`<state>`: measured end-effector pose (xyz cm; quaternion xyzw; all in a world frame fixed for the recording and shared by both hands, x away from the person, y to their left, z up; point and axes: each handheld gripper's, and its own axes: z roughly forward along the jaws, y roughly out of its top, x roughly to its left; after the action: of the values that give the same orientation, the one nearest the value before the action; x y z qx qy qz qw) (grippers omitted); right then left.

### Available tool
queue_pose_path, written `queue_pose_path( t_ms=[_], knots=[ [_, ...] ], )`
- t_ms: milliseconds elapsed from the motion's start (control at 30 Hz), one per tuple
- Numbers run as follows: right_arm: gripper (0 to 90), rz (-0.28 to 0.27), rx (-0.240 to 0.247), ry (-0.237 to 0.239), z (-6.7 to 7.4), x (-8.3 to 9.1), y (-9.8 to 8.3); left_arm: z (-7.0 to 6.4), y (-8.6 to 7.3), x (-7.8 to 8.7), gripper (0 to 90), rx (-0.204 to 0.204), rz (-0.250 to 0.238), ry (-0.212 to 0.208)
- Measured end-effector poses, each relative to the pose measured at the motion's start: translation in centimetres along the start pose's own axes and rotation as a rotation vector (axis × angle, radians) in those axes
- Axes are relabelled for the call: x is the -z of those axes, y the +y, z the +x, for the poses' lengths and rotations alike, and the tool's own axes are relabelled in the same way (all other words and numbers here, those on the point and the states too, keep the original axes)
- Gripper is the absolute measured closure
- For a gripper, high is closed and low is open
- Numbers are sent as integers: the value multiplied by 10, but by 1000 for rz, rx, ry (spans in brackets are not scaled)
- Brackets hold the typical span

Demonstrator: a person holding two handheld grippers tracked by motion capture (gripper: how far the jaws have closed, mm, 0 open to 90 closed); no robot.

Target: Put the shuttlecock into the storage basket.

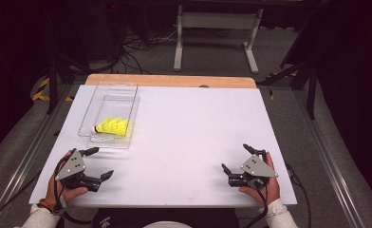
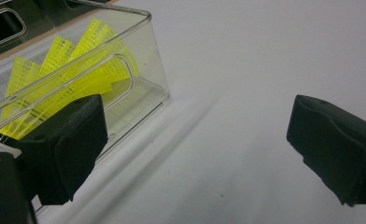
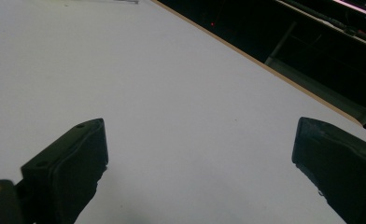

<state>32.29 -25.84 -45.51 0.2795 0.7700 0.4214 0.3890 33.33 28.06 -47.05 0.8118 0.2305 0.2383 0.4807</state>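
1. Inside the clear plastic bin (image 1: 109, 116) at the table's far left lie yellow shuttlecocks (image 1: 113, 127).
2. Left gripper (image 1: 100, 164), jaws spread wide and empty, sits just beside it; probably approach over the rim.
3. Right gripper (image 1: 235, 159) rests well apart, equally wide and empty.

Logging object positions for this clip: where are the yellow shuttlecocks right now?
The yellow shuttlecocks lie inside the clear plastic bin on the table's left side in the high view, just beyond the open left gripper.
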Motion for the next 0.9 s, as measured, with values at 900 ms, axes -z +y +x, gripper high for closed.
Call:
queue_pose_path(
  t_ms=[900],
  knots=[
    [45,3,-2,-34,-1,0,0,0,0,-2,60,-1,8,-2]
  ],
)
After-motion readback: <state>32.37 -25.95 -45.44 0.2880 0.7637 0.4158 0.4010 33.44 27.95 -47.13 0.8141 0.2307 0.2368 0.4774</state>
